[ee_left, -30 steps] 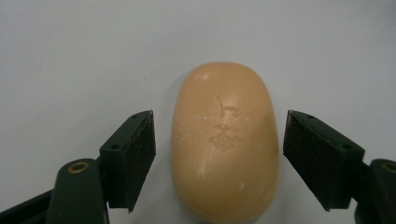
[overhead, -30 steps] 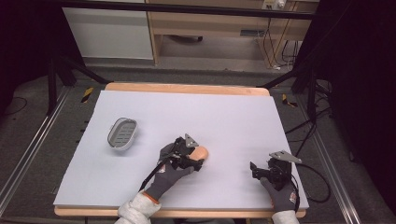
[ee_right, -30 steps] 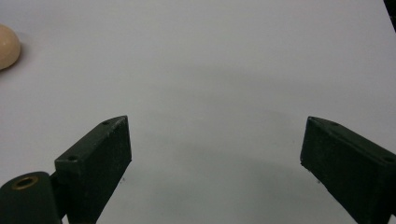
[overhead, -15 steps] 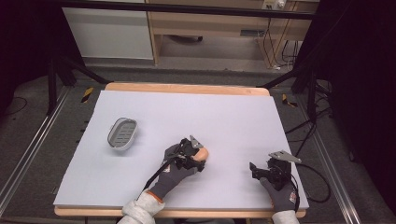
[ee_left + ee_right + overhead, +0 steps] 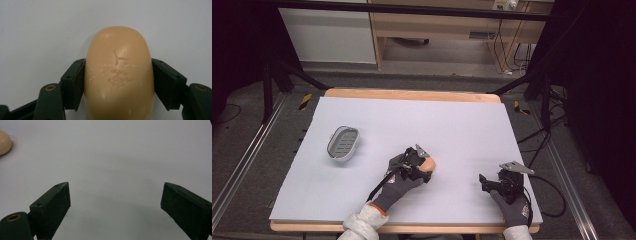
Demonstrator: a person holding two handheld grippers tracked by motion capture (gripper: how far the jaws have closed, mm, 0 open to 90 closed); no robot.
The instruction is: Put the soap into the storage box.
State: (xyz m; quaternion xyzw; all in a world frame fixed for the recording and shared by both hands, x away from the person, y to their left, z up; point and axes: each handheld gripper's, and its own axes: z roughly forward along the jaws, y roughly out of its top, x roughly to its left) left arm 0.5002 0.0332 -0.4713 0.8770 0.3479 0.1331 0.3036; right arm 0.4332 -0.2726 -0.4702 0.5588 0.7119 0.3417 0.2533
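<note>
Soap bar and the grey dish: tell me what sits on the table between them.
Nothing visible does. The left gripper is shut on the soap bar, and the stretch of white table from there to the grey dish at the left is bare. The right gripper rests open, off to the other side.

The soap bar (image 5: 118, 75) looks waxy and smooth, its face scuffed with chalky marks. The left hand-held gripper (image 5: 118, 86) has matt black plastic jaws. The tabletop (image 5: 462, 125) is matt white with a wood edge. At ten o'clock, the soap dish (image 5: 343, 142) is dull grey.
</note>
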